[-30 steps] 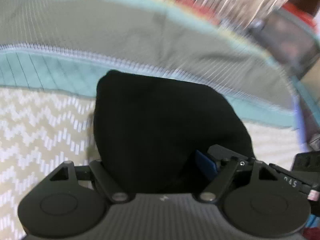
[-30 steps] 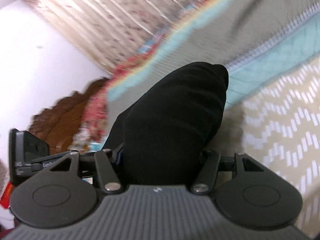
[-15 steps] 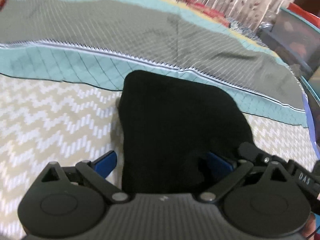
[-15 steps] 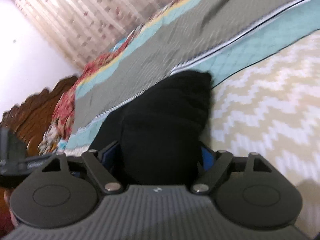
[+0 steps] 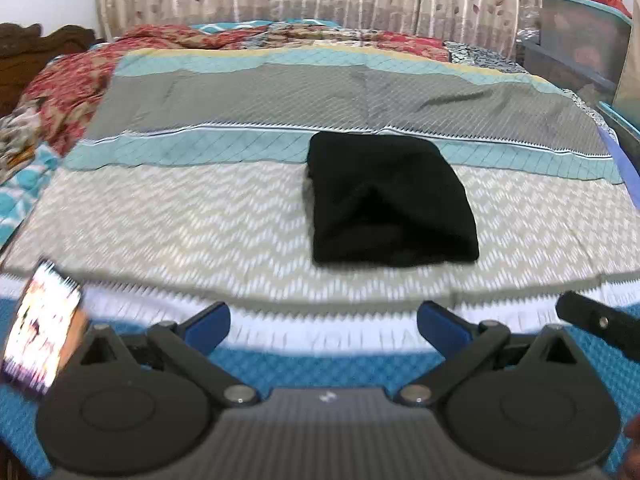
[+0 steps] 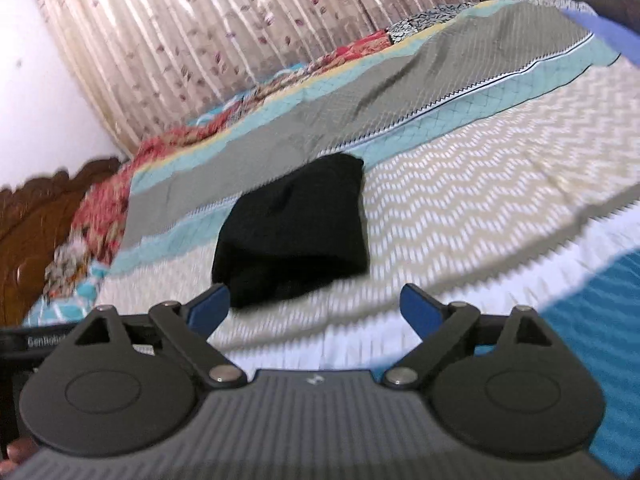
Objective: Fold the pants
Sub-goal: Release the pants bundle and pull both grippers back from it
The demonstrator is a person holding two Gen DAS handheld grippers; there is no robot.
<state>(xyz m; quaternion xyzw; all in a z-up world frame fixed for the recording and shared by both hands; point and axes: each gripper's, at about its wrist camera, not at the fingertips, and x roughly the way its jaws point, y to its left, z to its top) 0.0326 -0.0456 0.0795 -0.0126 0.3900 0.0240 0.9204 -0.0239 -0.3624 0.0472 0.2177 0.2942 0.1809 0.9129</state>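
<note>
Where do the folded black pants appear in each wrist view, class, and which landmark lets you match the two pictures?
Left wrist: black pants right of centre, on the bedspread's zigzag band.
Right wrist: black pants left of centre, just beyond the left blue fingertip.
Shared landmark: the teal stripe under the pants' far edge.

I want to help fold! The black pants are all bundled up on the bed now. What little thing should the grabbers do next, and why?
Probably just keep both grabbers back and leave it. The black pants lie as a compact folded bundle on the bedspread, and the left gripper and right gripper are both open, empty and clear of it. At most, pat down the slightly lumpy near edge.
</note>
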